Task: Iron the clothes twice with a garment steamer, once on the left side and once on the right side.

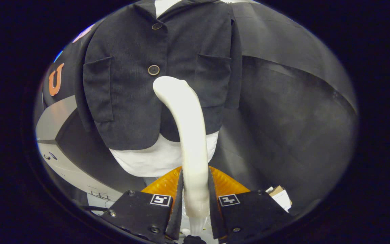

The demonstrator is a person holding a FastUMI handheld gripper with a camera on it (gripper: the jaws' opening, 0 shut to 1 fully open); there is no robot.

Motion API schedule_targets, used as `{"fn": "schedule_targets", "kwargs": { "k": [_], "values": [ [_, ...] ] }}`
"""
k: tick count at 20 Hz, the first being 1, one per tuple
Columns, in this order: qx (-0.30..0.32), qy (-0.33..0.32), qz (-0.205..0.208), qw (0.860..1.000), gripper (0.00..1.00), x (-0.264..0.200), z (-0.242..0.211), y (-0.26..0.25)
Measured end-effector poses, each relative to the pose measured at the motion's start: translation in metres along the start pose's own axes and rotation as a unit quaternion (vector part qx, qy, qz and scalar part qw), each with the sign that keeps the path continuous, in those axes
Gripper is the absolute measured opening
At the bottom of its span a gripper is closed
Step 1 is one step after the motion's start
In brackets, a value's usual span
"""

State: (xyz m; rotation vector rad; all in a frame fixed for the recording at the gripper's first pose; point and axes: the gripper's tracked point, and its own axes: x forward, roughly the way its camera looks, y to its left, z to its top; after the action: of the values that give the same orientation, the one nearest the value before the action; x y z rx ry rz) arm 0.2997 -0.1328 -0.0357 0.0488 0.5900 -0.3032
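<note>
A dark buttoned jacket (130, 88) with two front pockets hangs on a white mannequin torso (154, 159) straight ahead. My gripper (195, 189) is shut on the cream handle of the garment steamer (185, 122), both fingers pressing its sides. The steamer rises from between the fingers and curves toward the jacket; its head sits just below the lower button (153, 69), near the jacket's middle, slightly right of the button line. I cannot tell whether the head touches the cloth.
Black cloth wall (289, 112) stands behind and to the right of the jacket. A white table edge (76, 173) lies low on the left. A small cardboard and paper piece (279, 196) sits beside the right finger.
</note>
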Motion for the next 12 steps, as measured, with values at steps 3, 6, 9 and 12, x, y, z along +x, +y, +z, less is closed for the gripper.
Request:
{"fn": "schedule_targets", "kwargs": {
  "k": [3, 6, 9, 12],
  "values": [
    [-0.001, 0.004, 0.014, 1.0, 0.38, 0.0032, -0.0034, 0.0012],
    [0.001, 0.003, 0.033, 0.999, 0.38, 0.0031, -0.0008, 0.0031],
    [0.005, -0.001, 0.051, 0.999, 0.38, 0.0031, 0.0011, 0.0054],
    [0.021, -0.005, 0.066, 0.998, 0.38, 0.0022, 0.0016, 0.008]
  ]
}}
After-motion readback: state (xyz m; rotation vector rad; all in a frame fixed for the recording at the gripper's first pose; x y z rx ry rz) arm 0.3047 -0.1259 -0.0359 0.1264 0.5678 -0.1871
